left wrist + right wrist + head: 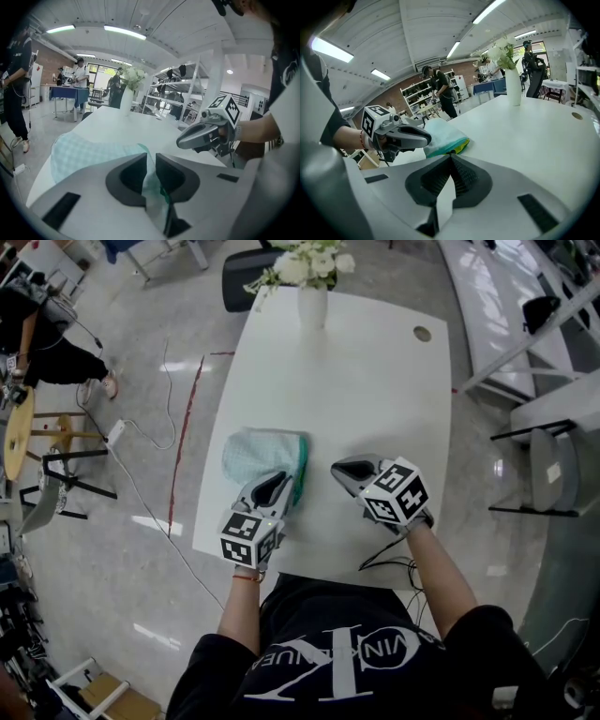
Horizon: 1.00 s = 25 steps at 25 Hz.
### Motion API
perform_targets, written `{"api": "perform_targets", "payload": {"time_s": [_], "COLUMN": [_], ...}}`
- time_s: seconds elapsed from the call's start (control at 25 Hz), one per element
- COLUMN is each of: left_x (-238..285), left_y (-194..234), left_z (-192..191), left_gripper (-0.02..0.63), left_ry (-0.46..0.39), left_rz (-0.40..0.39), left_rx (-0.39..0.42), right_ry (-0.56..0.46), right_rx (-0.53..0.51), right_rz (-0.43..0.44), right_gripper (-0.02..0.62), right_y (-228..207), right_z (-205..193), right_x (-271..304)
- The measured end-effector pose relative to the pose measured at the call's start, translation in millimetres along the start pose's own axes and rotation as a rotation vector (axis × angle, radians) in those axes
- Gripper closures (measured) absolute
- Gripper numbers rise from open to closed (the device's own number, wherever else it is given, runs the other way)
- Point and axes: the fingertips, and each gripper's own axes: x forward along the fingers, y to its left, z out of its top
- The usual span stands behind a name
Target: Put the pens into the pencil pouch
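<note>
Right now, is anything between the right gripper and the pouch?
Nothing visible. Only bare table lies between the right gripper, whose jaws are shut and empty, and the pouch. The left gripper sits at the pouch's near edge with fabric between its jaws, beside that gap and not in it.

From my right gripper (345,471), the table (375,390) lies bare from 12 to 3 o'clock. Only the vase (312,306) at the far edge and a small cable hole (422,334) break it up. At 9 o'clock the pouch (258,454) and my left gripper (277,484) block the way, with a narrow strip of bare top between us.
</note>
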Motion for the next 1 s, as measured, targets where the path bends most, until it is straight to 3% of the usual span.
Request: {"api": "perform_targets", "payload": {"time_s": [0.32,0.48,1.0], "left_x": [-13.9,-21.9,-50.5], "left_y": [12.8,16.8,21.6], "left_z": [16.4,25.8,70.6], "left_gripper": [0.560,0.598,0.603], "left_ry": [-0.071,-0.105,-0.241], "left_rz": [0.045,0.068,0.130], "left_rx": [-0.024,0.001,0.067], "right_ry": [-0.073,-0.119,-0.255], "right_rx": [0.024,0.017,-0.026], "right_rz": [-0.028,-0.050,-0.112], "right_gripper": [0.586,0.586,0.586], "right_y": [-4.4,-7.4,-1.4], "right_z": [7.2,14.9,46.5], "right_x": [-18.8,-30.4,-70.2]}}
